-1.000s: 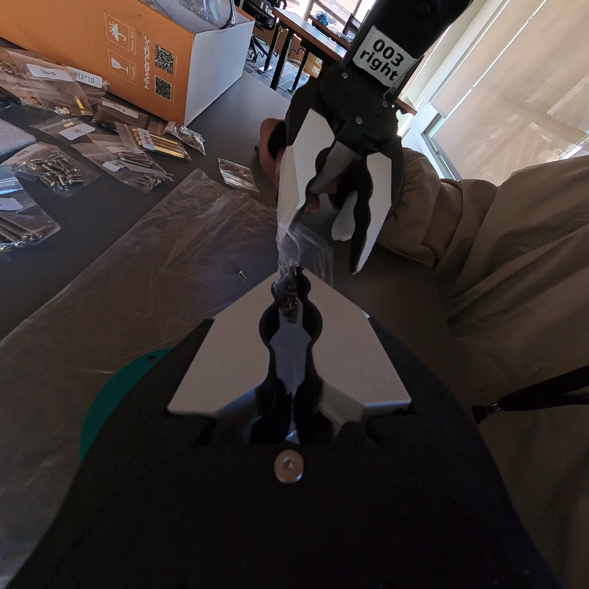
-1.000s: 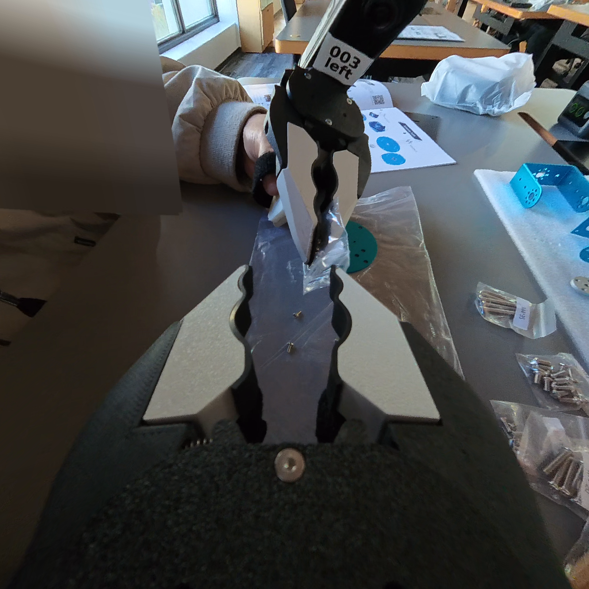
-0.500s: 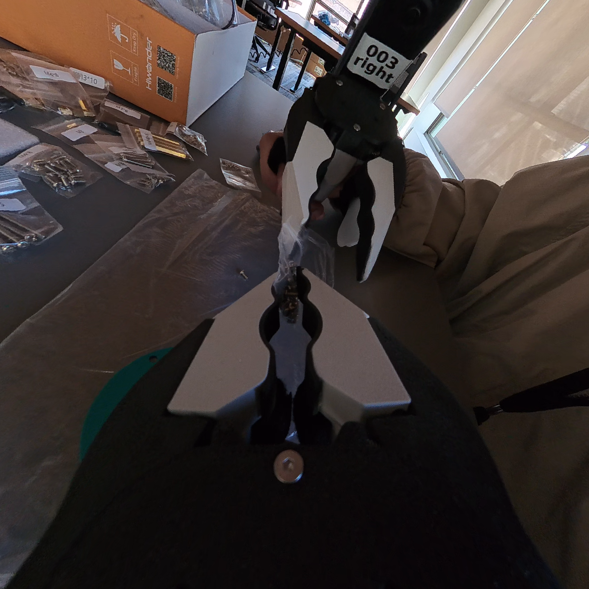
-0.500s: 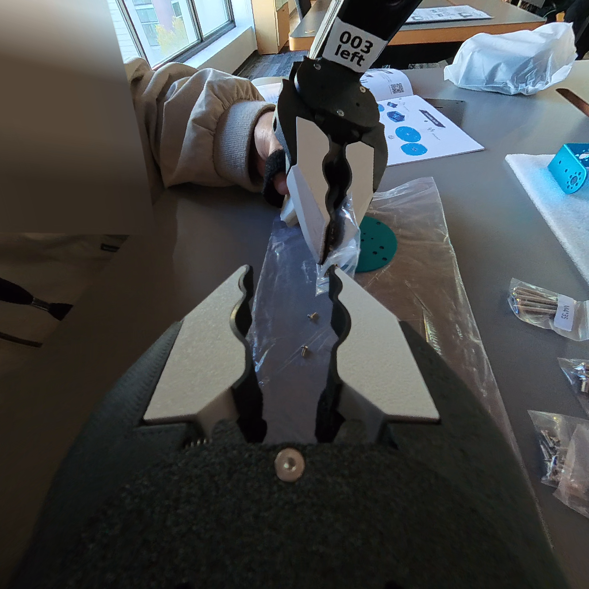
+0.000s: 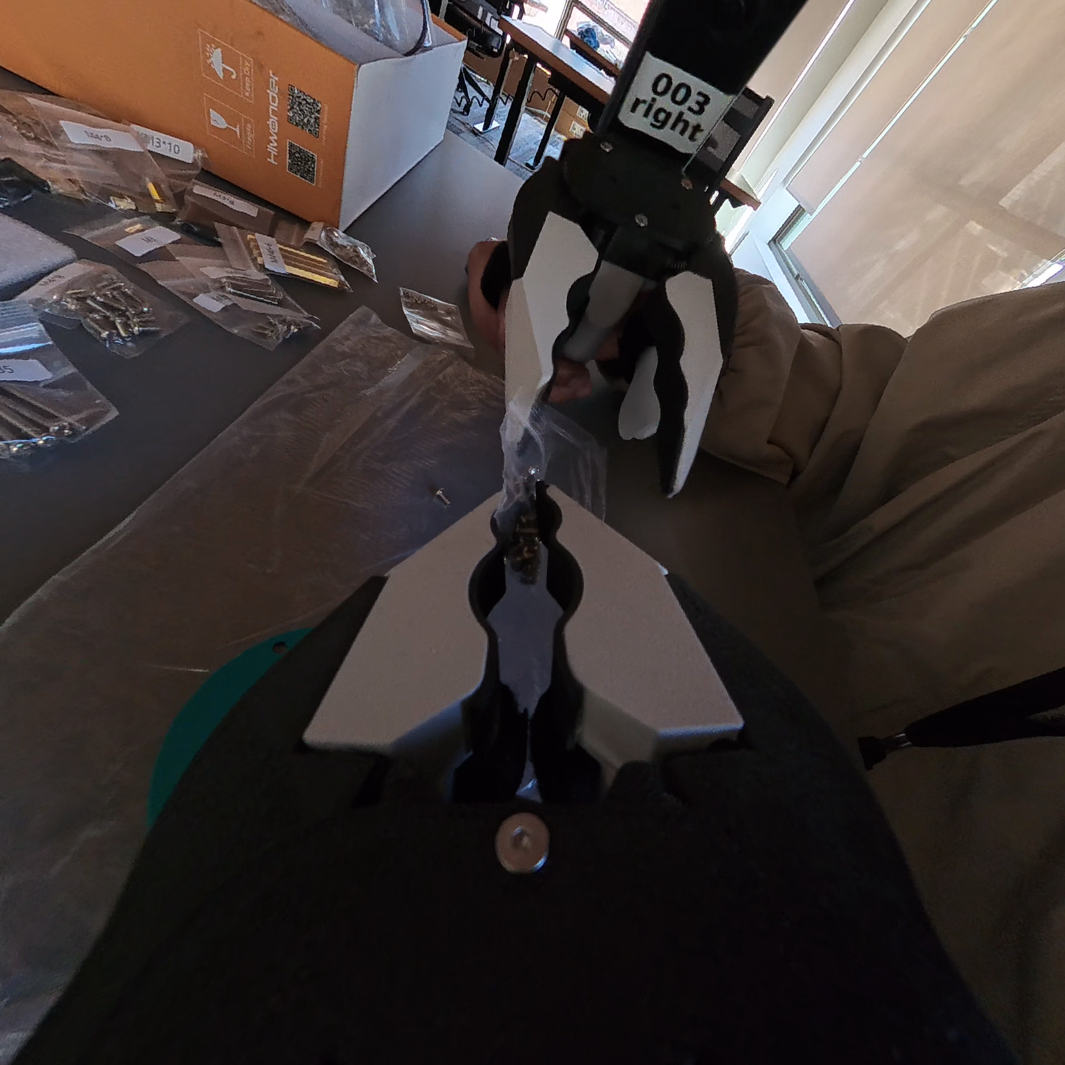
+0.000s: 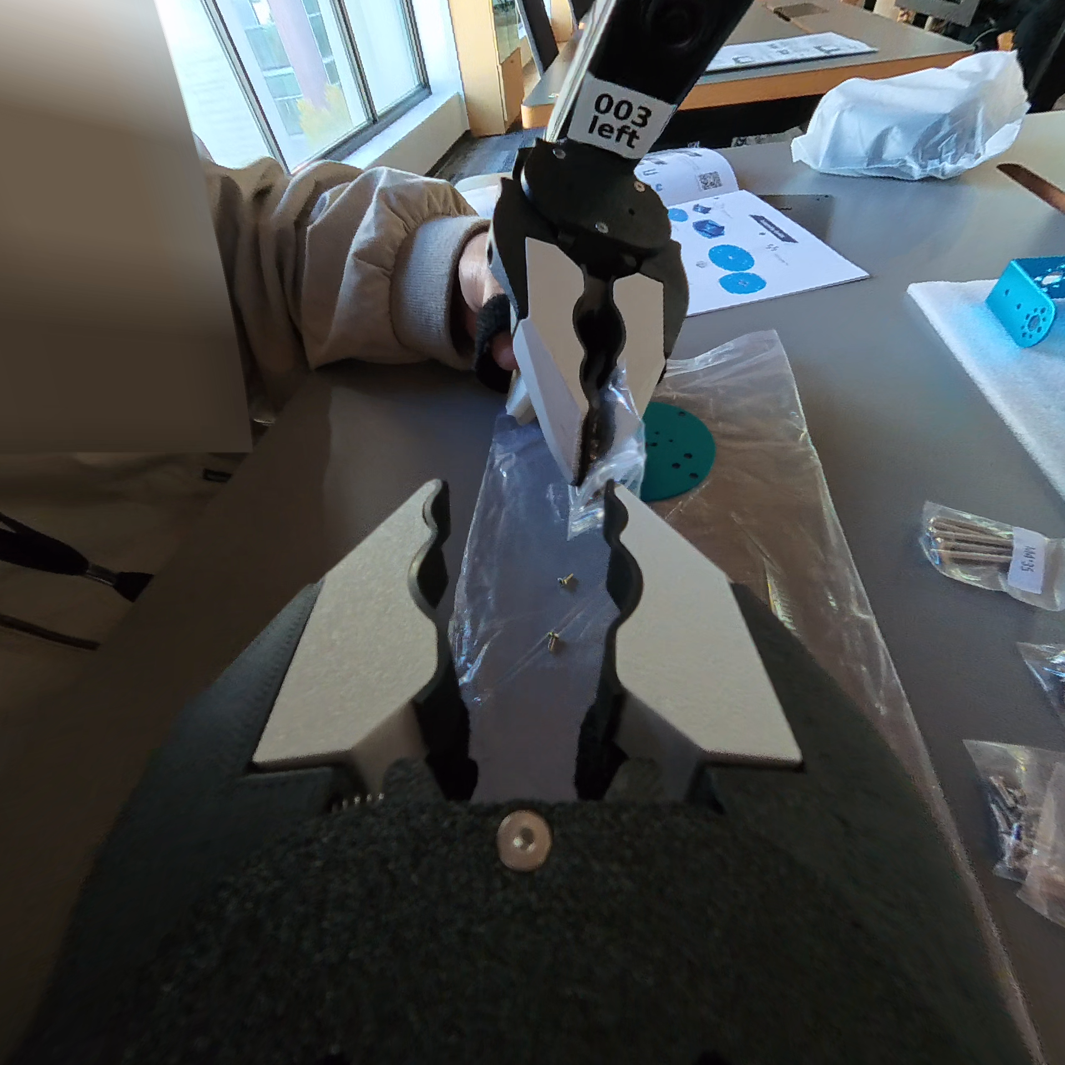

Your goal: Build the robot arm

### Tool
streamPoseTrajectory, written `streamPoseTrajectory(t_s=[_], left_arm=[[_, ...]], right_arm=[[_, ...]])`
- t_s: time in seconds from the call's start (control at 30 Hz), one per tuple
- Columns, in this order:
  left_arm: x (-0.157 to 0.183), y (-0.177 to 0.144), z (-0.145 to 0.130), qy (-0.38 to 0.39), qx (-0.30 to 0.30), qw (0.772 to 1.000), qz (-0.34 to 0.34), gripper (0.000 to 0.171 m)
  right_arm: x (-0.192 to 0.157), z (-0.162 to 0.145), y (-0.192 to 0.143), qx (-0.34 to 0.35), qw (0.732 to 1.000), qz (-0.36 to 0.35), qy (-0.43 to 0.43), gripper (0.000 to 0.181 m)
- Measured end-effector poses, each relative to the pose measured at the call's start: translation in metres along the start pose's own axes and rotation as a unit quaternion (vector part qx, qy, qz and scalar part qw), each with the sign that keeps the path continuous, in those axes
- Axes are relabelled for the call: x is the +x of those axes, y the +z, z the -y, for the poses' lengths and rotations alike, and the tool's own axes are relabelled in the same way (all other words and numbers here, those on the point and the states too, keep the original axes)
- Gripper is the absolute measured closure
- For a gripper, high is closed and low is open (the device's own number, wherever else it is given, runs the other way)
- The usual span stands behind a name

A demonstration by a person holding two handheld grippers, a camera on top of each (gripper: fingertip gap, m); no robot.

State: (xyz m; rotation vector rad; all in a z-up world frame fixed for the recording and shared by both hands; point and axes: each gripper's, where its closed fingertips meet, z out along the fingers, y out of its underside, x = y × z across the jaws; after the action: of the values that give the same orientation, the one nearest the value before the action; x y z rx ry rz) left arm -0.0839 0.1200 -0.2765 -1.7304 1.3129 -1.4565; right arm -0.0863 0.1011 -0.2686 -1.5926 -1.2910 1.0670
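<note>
Jaws of left gripper (image 6: 588, 481) pinching small screw bag (image 6: 611, 455), right gripper (image 6: 521, 501) spread; second loose screw (image 6: 553, 641) only in right view.

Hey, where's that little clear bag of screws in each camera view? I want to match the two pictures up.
Left wrist view: the small clear bag of screws sits centre frame, pinched between the shut left gripper.
Right wrist view: the bag hangs from the left gripper, above centre, by the open right gripper.
Shared landmark: the teal disc under the large plastic sheet.
</note>
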Motion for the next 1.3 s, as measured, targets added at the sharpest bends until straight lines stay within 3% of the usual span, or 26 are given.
streamPoseTrajectory(t_s=[0.7, 1.1, 1.3], left_arm=[[0.001, 0.001, 0.000, 0.001, -0.001, 1.000, -0.001, 0.165], [0.000, 0.001, -0.001, 0.002, -0.001, 1.000, -0.001, 0.165], [0.000, 0.001, -0.001, 0.000, -0.002, 1.000, -0.002, 0.166]], right_arm=[[-0.004, 0.001, 0.002, 0.007, 1.000, 0.011, -0.002, 0.128], [-0.002, -0.001, -0.004, -0.015, 1.000, -0.001, -0.020, 0.131], [-0.004, -0.012, 0.002, -0.061, 0.996, -0.019, -0.063, 0.136]])
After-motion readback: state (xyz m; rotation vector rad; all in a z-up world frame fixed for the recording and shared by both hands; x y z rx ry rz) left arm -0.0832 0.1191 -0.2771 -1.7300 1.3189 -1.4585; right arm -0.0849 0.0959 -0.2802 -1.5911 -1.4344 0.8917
